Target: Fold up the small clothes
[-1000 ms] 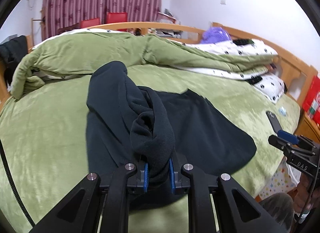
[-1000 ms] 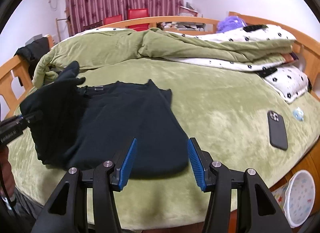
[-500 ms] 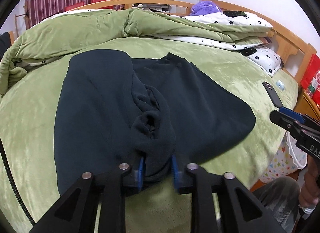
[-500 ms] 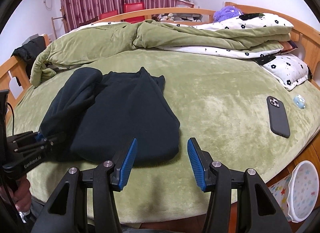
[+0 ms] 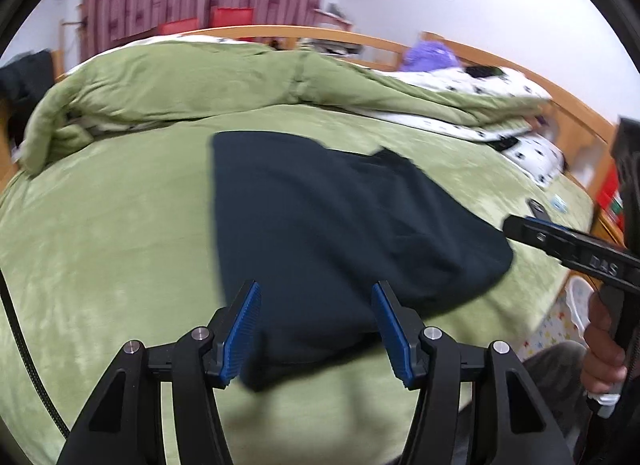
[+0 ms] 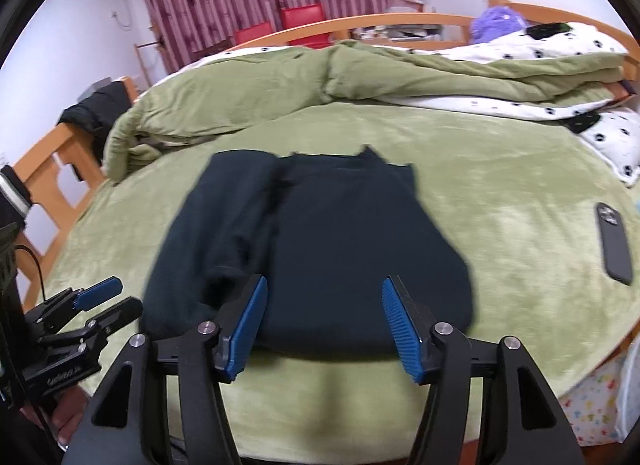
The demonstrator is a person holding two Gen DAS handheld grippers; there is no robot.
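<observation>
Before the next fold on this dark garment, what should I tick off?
1. Left hand-held gripper open, holding nothing: ok.
2. Right hand-held gripper open, holding nothing: ok.
3. Dark garment lies on the green blanket: ok.
4. Left sleeve folded over the body: ok.
5. Phone apart from the garment: ok.
6. Near hem lies smooth: cannot tell, blurred.

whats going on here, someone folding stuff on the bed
Yes. A person holds a claw in each hand and is folding a dark sweater on a green bedspread. One sleeve is folded in along the garment's left side. The left claw and the right claw are both open just above the near hem, gripping nothing. A black phone lies on the bed to the right.
</observation>
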